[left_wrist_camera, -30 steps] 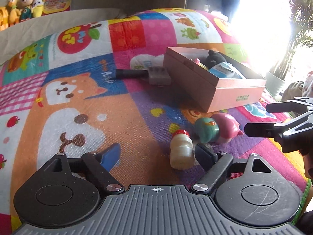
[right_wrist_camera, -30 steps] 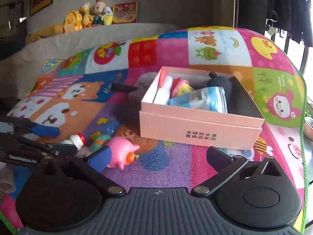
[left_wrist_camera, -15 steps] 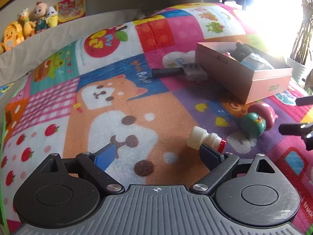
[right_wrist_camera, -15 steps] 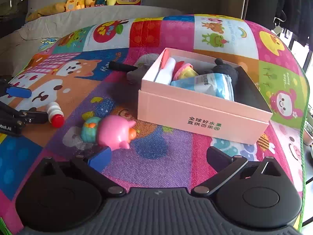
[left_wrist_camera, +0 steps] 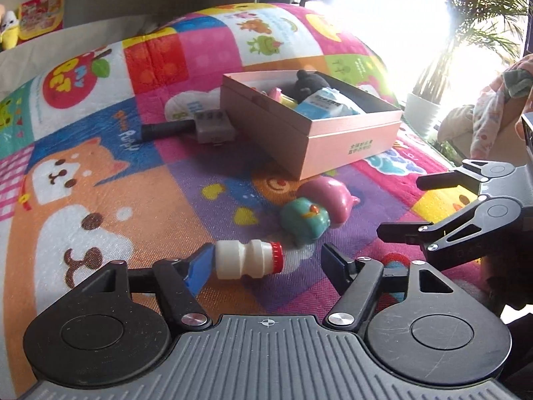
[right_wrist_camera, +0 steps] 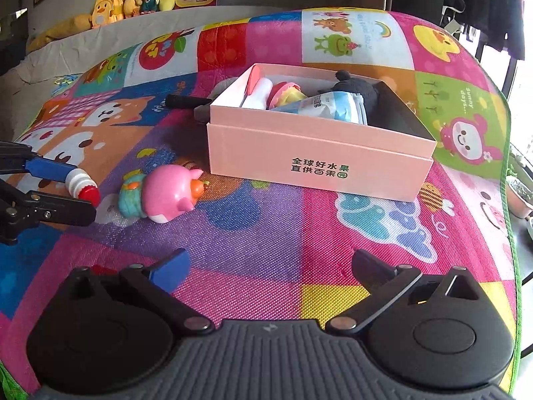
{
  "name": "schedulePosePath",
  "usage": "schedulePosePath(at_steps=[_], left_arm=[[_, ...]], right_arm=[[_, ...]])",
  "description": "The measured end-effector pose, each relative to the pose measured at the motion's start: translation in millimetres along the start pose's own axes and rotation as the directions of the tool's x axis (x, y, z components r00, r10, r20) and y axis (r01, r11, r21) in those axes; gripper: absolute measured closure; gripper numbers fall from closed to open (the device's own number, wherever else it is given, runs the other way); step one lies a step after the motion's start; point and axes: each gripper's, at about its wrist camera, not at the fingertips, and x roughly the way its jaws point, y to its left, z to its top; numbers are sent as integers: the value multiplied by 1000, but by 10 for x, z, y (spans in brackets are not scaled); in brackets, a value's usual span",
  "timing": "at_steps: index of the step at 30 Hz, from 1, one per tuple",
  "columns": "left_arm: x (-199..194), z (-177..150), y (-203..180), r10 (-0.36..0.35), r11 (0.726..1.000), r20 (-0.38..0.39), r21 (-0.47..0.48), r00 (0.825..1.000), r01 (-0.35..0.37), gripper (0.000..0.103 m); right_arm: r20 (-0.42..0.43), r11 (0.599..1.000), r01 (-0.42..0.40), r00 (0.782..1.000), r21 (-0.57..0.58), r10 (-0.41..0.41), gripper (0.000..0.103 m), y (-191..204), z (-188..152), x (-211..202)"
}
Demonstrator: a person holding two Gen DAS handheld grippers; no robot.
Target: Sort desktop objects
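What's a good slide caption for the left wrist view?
Left gripper fingers closing around a toppled yogurt bottle on the play mat.

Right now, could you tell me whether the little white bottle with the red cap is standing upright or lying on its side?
Lying on its side: the bottle rests lengthwise on the mat, its cap pointing sideways.

Play mat [right_wrist_camera: 266, 233]: woven-textured, printed; box [right_wrist_camera: 316, 163]: matt pink card; pig toy [right_wrist_camera: 170, 193]: glossy plastic; bottle [left_wrist_camera: 246, 260]: smooth white plastic.
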Motion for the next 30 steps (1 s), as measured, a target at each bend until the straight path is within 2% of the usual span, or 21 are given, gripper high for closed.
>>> schedulePosePath(at_steps=[3,6,8,12,17,19,21,26,30], left_arm=[[42,-33,46,48,998,-10,-36,999,-48,40],[37,-26,95,75,996,0,-52,997,-75,51],[4,-29,136,77,995,-1,-58,997,-77,51],[-110,-110,213,105,992,1,-75,994,-105,51],[-203,-175,277,122,988,5,-100,992,-121,51],[-207,-174,288,121,987,5,-104,993,-120,51],[-201,-167,286,120,988,5,-103,993,-119,45],[-150,-143,259,131,986,3,-102,991,-130,41],[-88,-97,193,132,989,-4,-74,991,-132,45]], right_arm=[[19,1000,-24,1000,-12,24,0,38,35,-33],[25,992,-122,992,17,121,0,71,143,-61],[36,984,-172,985,35,171,0,126,247,-61],[59,982,-189,980,-27,191,2,343,370,-44],[19,972,-217,975,-91,220,6,592,446,145],[-2,974,-204,979,-95,205,16,645,472,255],[-40,976,-201,979,-83,198,30,653,499,348],[-57,975,-209,977,-70,205,33,544,469,242],[-74,975,-211,976,-71,205,33,333,368,23]])
